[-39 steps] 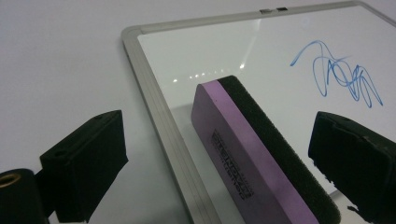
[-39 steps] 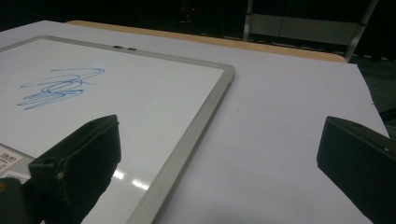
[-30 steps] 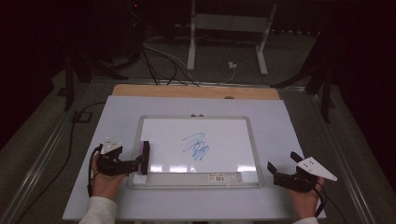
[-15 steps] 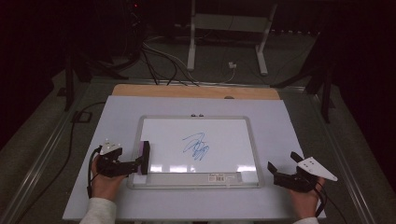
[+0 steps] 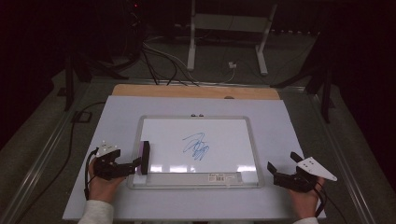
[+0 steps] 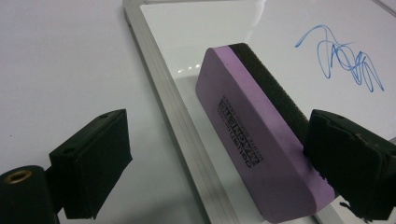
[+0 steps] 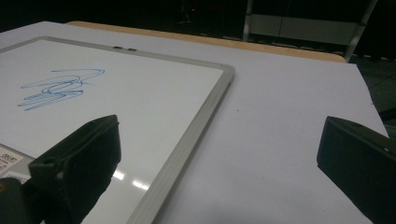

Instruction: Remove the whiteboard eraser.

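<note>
Eraser: purple body, black felt side, black printed letters on purple face. Whiteboard: white glossy surface, light grey metal frame. Scribble: blue loops and zigzag lines. Table cover: pale lavender-white, plain. Strip of table at far edge: light brown wood. Left gripper, right gripper: black jaws. Sleeve: white.
</note>
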Motion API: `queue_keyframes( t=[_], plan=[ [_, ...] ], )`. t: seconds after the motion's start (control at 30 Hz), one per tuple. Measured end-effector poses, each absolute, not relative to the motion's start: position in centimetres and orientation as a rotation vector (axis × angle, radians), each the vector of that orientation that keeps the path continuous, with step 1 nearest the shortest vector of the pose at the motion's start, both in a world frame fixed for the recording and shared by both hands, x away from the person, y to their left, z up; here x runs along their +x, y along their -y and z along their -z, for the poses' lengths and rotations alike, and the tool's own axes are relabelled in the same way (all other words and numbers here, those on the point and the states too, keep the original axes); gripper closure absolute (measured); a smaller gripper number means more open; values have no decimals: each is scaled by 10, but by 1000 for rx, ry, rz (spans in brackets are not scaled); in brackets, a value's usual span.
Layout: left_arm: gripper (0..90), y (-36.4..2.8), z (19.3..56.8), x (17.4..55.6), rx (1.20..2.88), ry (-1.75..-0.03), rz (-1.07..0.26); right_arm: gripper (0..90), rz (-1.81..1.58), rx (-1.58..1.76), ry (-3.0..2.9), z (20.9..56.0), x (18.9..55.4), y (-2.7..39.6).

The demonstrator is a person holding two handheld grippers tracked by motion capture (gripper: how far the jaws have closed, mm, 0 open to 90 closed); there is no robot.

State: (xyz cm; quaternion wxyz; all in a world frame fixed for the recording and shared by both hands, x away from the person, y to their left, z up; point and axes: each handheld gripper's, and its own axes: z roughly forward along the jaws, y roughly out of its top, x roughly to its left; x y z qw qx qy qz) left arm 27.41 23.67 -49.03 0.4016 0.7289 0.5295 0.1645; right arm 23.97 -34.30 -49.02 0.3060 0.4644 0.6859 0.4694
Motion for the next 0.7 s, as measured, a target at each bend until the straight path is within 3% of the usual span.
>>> queue_keyframes(
  t=[0.7],
  plan=[
    [201,-205,493,281,1923,-1283,-303,3,-1244,1231,-1812,490,239,343]
  ],
)
